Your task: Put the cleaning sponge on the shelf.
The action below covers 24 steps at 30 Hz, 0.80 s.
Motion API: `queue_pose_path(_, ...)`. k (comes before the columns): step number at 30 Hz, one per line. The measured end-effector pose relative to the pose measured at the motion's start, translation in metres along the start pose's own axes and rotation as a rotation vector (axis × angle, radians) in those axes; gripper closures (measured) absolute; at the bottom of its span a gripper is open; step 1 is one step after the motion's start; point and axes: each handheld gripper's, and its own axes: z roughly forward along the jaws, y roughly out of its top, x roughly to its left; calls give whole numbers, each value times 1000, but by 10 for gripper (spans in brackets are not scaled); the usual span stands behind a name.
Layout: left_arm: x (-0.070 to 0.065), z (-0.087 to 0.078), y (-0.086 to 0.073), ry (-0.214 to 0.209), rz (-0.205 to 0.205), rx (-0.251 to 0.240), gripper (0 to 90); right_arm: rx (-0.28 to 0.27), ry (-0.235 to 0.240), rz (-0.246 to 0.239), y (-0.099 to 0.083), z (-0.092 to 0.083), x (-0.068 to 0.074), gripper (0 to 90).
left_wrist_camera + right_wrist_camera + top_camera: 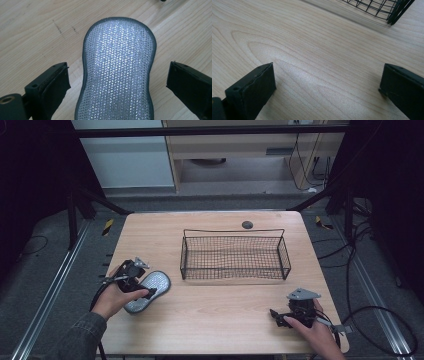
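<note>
The table (215,320) has a top of pale wood with a fine grain running along it and rounded corners. On it stands one wire basket (235,254), a long rectangle of thin black mesh with low walls and a raised rail along its far side. Through the mesh floor the wood is visible, and the basket holds nothing. Just behind the basket, a small dark round disc (247,224) sits in the table top.

There is one scrubbing pad (117,72), lying flat on the table to the left of the basket, near its front left corner but apart from it. The pad is long with rounded ends and a slightly narrower middle. Its surface is a glittering silver weave of small loops, and a dark grey stitched border goes around the edge.

There are two hand-held grippers, one in each hand of the person. The left hand-held gripper (117,85) is at the near end of the pad, to the left of the basket. Its two black jaws stand wide apart, one on each side of the narrow middle of the pad, with bare wood between each jaw and the border, so it has hold of nothing. The right hand-held gripper (327,85) is in front of the basket's right end, well apart from it. Its jaws are also wide apart over bare wood, holding nothing, and a corner of the basket shows beyond them.
</note>
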Motion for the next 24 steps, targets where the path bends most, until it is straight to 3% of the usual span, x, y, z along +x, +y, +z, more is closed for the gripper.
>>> queue_pose_path(8, 6, 6, 0, -19, -4, 26, 35, 0, 0, 0, 0, 0, 0, 3)
queue_pose_path(17, 7, 17, 2, -34, 20, 82, 42, -1, 1, -3, 0, 0, 0, 3)
queue_pose_path(24, 6, 26, 0, -46, 34, 96, 39, 0, -1, -3, 0, 0, 0, 3)
